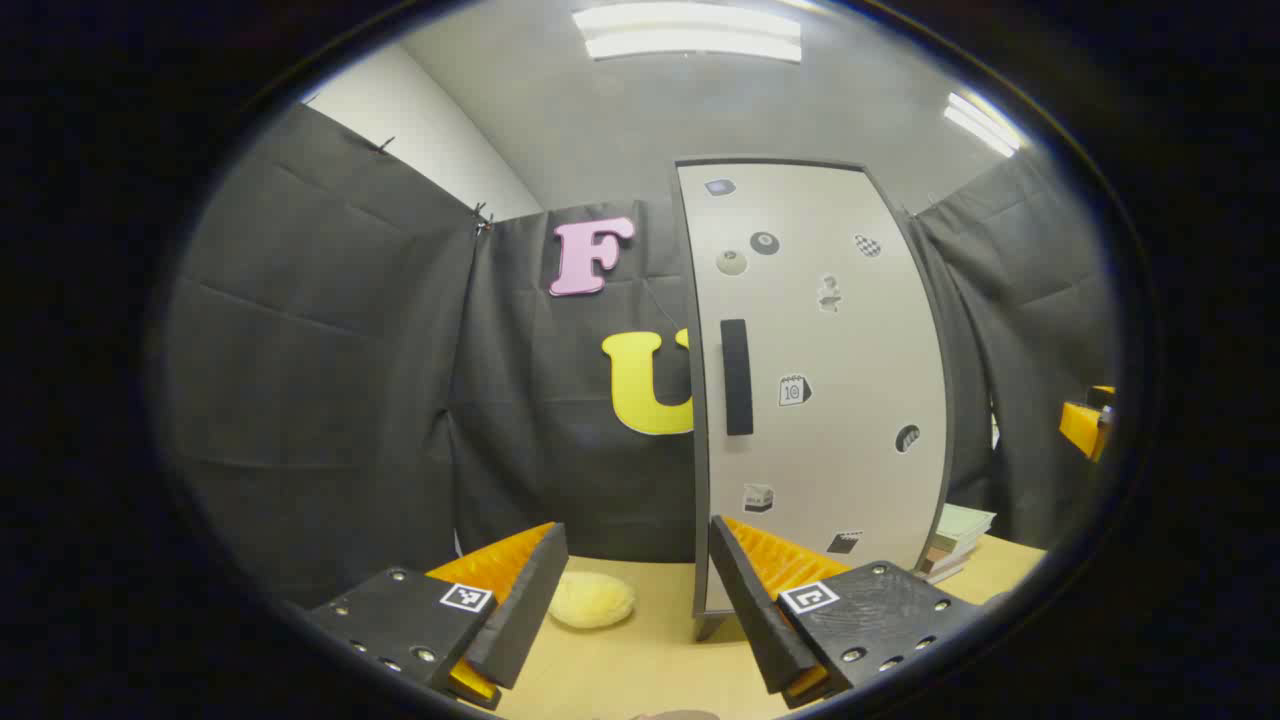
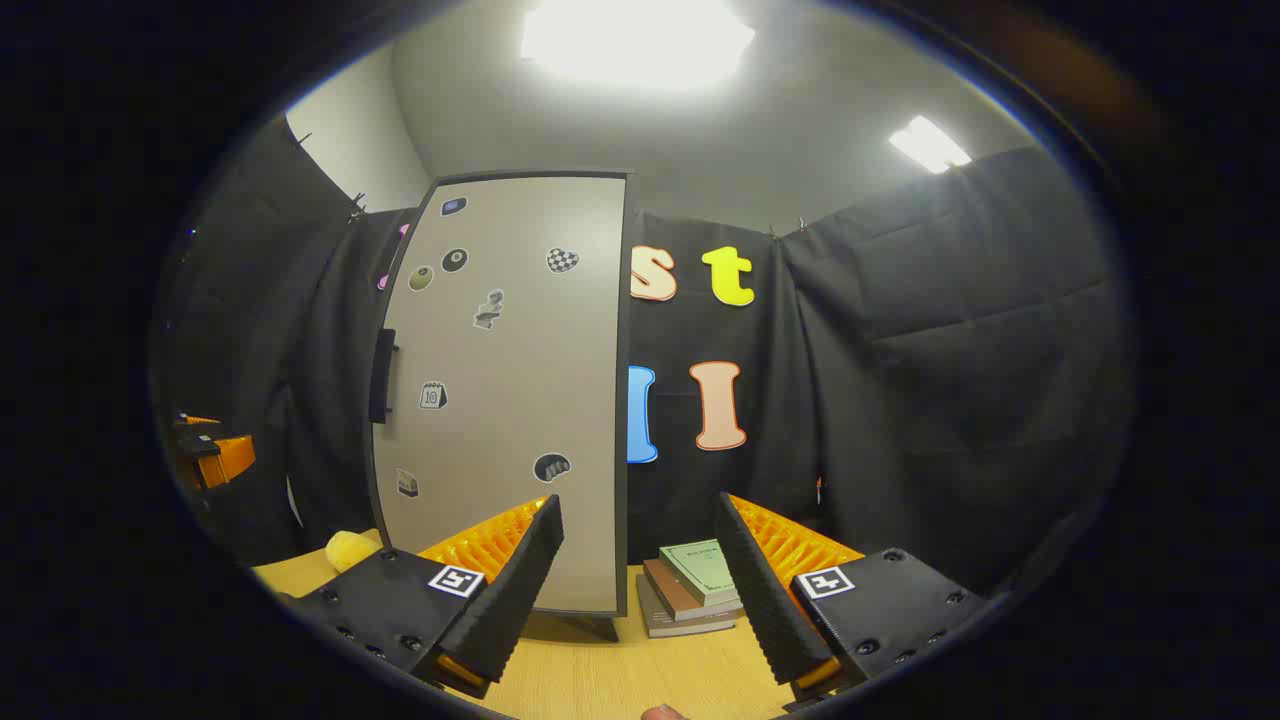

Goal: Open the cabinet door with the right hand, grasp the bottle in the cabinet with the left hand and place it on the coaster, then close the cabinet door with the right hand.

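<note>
A tall light-grey cabinet (image 1: 830,330) with stickers on its door stands on the wooden table, its door closed, so the inside is hidden. Its black vertical handle (image 1: 737,377) runs along the door's left edge. The same cabinet (image 2: 510,400) and handle (image 2: 381,375) show in the right gripper view. A pale yellow fuzzy round pad (image 1: 592,600), likely the coaster, lies on the table left of the cabinet, also seen as the pad (image 2: 350,548). My left gripper (image 1: 640,620) is open and holds nothing. My right gripper (image 2: 640,600) is open too, a short way before the cabinet's right edge.
A small stack of books (image 2: 695,590) lies on the table (image 2: 600,680) right of the cabinet; the books (image 1: 955,540) also show in the left gripper view. Black cloth walls close in the booth. The other gripper (image 1: 1085,425) shows at the far right edge.
</note>
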The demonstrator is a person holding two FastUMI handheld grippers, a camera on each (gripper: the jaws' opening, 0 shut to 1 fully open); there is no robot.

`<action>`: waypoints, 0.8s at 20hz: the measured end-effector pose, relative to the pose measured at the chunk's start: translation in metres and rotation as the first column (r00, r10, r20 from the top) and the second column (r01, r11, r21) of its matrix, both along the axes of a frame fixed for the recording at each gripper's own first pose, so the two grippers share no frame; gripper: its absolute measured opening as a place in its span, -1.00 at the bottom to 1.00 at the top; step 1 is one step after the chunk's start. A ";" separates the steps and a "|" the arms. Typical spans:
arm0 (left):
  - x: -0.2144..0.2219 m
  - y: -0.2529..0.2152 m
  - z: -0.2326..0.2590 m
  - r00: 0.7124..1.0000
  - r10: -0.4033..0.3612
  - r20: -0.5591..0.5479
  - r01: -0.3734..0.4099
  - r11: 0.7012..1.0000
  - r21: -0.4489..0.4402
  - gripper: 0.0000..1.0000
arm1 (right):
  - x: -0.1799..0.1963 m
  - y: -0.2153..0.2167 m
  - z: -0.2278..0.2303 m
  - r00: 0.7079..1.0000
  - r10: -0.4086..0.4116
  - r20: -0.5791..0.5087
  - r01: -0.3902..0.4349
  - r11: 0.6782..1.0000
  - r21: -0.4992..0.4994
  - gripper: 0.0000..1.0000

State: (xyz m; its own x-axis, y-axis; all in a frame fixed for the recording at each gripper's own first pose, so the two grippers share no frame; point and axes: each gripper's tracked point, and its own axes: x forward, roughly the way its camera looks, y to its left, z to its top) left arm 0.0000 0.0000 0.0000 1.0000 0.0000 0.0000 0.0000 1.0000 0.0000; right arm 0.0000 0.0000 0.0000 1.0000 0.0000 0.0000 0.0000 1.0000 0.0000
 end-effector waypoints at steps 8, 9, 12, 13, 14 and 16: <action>-0.004 -0.001 0.001 1.000 -0.009 0.003 0.009 1.000 0.007 0.77 | -0.005 -0.001 0.000 1.000 -0.005 -0.002 0.004 1.000 -0.005 0.95; -0.004 0.000 0.001 1.000 -0.009 0.003 0.009 1.000 0.009 0.77 | -0.003 -0.001 0.000 1.000 -0.003 -0.004 0.003 1.000 -0.007 0.95; -0.004 0.000 0.002 1.000 -0.009 0.006 0.009 1.000 0.016 0.77 | -0.001 0.001 -0.001 1.000 0.001 -0.006 -0.001 1.000 -0.008 0.95; -0.004 0.000 0.002 1.000 -0.009 0.008 0.009 1.000 0.019 0.77 | -0.001 0.002 -0.001 1.000 0.002 -0.007 -0.002 1.000 -0.007 0.95; -0.004 0.001 0.003 1.000 -0.008 0.010 0.007 1.000 0.021 0.77 | 0.000 0.002 -0.001 1.000 0.003 -0.005 -0.003 1.000 -0.006 0.95; -0.004 0.001 0.005 1.000 -0.008 0.015 0.008 1.000 0.024 0.77 | 0.001 0.003 0.001 1.000 0.003 -0.003 -0.003 1.000 -0.008 0.95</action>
State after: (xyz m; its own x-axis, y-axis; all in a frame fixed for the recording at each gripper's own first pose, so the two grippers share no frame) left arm -0.0035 0.0013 0.0046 0.9999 -0.0084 0.0148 0.0081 0.9997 0.0238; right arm 0.0008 0.0034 0.0006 1.0000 0.0028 -0.0025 -0.0028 1.0000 -0.0077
